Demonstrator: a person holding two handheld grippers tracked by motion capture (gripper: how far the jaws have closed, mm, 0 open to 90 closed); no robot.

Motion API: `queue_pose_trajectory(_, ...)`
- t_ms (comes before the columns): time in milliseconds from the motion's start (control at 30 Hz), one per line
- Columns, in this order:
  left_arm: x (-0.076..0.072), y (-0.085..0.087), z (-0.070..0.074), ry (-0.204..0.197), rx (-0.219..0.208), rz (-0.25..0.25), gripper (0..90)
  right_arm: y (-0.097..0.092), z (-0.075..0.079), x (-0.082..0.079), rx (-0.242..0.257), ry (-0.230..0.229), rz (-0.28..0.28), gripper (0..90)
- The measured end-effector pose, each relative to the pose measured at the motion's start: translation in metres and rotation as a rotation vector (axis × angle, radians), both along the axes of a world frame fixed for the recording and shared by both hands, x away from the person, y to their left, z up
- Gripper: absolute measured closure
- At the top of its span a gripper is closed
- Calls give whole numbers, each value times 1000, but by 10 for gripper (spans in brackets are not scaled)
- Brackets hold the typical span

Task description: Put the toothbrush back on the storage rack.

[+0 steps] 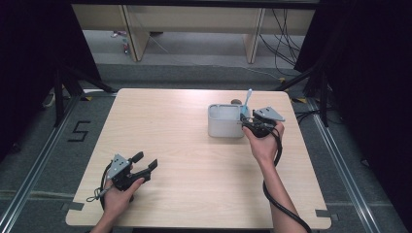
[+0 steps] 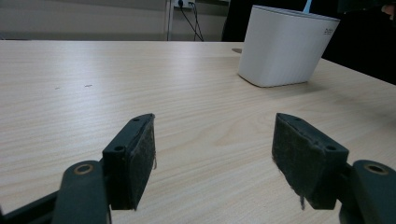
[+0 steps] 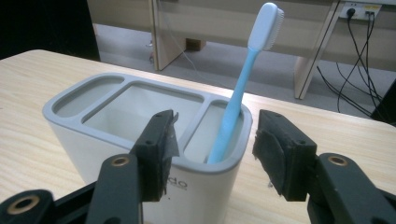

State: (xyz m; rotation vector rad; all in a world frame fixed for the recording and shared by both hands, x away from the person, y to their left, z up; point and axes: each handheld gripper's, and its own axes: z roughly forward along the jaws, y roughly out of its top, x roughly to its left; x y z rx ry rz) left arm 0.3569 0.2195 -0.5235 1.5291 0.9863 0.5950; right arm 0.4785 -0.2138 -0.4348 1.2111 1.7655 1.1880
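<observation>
With the blue plastic toothbrush (image 3: 238, 98) standing in the white holder's (image 3: 140, 135) right slot, the right gripper (image 3: 215, 144), jaws apart, should back away.

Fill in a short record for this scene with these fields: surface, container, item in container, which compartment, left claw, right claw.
surface: light wooden table
container: white holder with a grey rim and three compartments
item in container: blue toothbrush, leaning, head up
which compartment: the small end one, nearest the right claw
left claw: open, nothing between its jaws, low over the table, apart from the holder
right claw: open, at the holder's toothbrush end, pads not pressing on the toothbrush
</observation>
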Motion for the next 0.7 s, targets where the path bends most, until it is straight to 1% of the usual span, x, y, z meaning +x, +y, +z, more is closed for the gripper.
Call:
queue_pose_trajectory(33,0,0,0,-2,2,-1,295,0,1,-2,21,18,1,468)
queue_pose_trajectory(67,0,0,0,-2,3,-2,296,-1,1,-3,6,3,1,464)
queue_pose_trajectory(100,0,0,0,-2,2,-3,295,-3,2,-6,7,19,-1,459)
queue_pose_trajectory(133,0,0,0,-1,2,-3,295,-4,2,-8,10,23,5,457)
queue_pose_trajectory(167,0,0,0,-2,1,-3,295,-6,3,-10,0,28,5,456)
queue_pose_trajectory(200,1,0,0,-16,6,-11,295,-7,3,-12,-2,32,10,455)
queue_pose_trajectory(233,4,0,-1,-46,6,-28,295,-10,2,-15,-21,21,11,452)
queue_pose_trajectory(267,4,0,-1,-42,5,-25,296,-10,1,-17,4,35,19,451)
queue_pose_trajectory(300,4,0,-1,-45,7,-26,296,-11,1,-20,4,41,16,450)
queue_pose_trajectory(333,3,-1,-1,-44,5,-25,296,-14,1,-22,-10,46,30,448)
queue_pose_trajectory(367,3,0,-1,-41,7,-24,296,-15,1,-25,-22,48,23,448)
queue_pose_trajectory(400,4,0,-1,-45,6,-25,296,-16,0,-29,-19,54,24,448)
queue_pose_trajectory(433,4,0,-1,-45,6,-25,296,-16,-1,-32,-2,70,22,447)
queue_pose_trajectory(500,4,0,-1,-43,8,-25,296,-20,-3,-37,-7,71,41,445)
queue_pose_trajectory(533,4,0,-1,-44,6,-24,296,-20,-3,-41,-14,89,29,445)
queue_pose_trajectory(567,3,-1,-1,-42,5,-22,296,-22,-4,-42,-23,79,37,444)
queue_pose_trajectory(600,3,-1,-1,-44,6,-23,296,-24,-5,-45,-22,78,47,444)
queue_pose_trajectory(633,4,0,-1,-46,8,-24,296,-23,-6,-48,-17,86,38,443)
queue_pose_trajectory(667,4,0,-1,-42,8,-23,296,-26,-6,-50,-18,88,53,443)
queue_pose_trajectory(700,4,0,-1,-43,8,-24,296,-27,-6,-53,-29,90,38,443)
